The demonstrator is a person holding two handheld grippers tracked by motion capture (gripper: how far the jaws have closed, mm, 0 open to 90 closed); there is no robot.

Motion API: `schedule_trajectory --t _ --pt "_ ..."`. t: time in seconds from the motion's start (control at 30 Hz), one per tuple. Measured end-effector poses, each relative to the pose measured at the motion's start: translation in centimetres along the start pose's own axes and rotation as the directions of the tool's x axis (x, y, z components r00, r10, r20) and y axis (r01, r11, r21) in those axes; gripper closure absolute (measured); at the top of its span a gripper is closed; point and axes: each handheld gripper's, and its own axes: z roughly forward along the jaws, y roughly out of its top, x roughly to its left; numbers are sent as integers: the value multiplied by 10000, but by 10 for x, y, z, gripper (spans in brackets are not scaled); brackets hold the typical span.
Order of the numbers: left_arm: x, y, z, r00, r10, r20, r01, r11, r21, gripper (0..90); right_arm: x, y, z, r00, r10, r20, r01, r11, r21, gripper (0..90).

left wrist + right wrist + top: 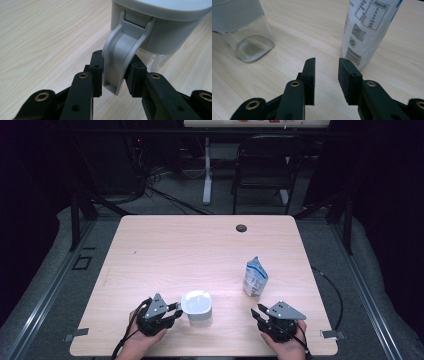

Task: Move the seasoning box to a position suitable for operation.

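High view first, and low in the frame left of centre we have our left gripper [176,312] beside the white-lidded jug [197,307]. Left gripper view confirms it: the pads [97,65] are pinching the jug's grey handle [120,60] from both sides, so that grip looks secure. Moving right, the white pouch [255,277] stands upright, right of centre on the wooden table [200,245]. Lower right, our right gripper [256,314] sits just short of it. Right gripper view shows its jaws partly spread with nothing between them, the pouch [367,30] standing ahead at upper right, the jug's clear base [252,47] at upper left. We judge the step in hand is steadying the jug while reaching for the pouch. Next we need to ease the right claw forward and to the right until the pouch sits between the pads, then close.
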Motion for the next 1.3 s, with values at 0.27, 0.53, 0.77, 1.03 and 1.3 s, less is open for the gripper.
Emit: schedule_trajectory --t 0.27,0.53,0.77,1.03,1.3 --pt "-1 -1 -1 9999 143 63 -143 9999 23 707 2 0 0 9989 -432 -158 436 9988 209 719" --pt "-1 -2 -4 9999 132 20 -132 9999 102 707 1 -3 4 9978 -315 -579 339 9986 407 677" --pt "0 -3 -7 10000 70 -61 -69 9998 173 707 2 -4 6 9975 -362 -613 386 9985 388 653" --pt "-1 -4 -8 10000 39 -76 -37 9999 160 704 3 -2 1 9955 -834 -460 831 9965 -70 685" --pt "5 -3 -17 9985 -179 517 190 9996 -215 653 4 -3 3 9951 -842 -509 845 9964 34 662"
